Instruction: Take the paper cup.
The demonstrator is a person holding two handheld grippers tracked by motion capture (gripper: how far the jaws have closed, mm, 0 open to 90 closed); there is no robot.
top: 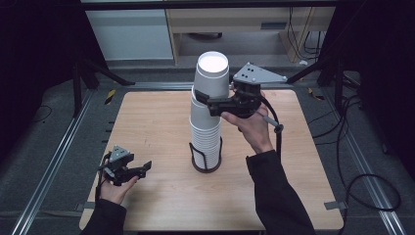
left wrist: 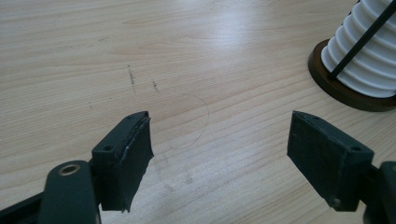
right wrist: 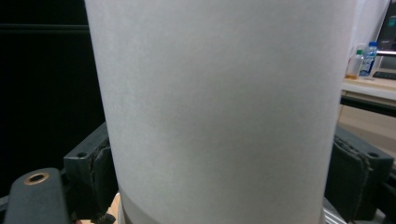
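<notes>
Your right gripper (top: 203,99) clamps the top cup (top: 211,73) of the stack (top: 205,137); your left gripper (left wrist: 219,140) gapes wide over the table (left wrist: 140,56), where faint ring marks show up close.

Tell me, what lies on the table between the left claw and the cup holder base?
Nothing: the high view shows bare wooden table between the open left claw and the holder base.

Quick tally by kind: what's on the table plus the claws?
Cup stacks: 1, white paper cups, individual cups too tightly nested to count
Holders: 1, dark round holder under the stack
Claws: 2, left claw over bare table, right claw around the top cup
Total: 4
</notes>
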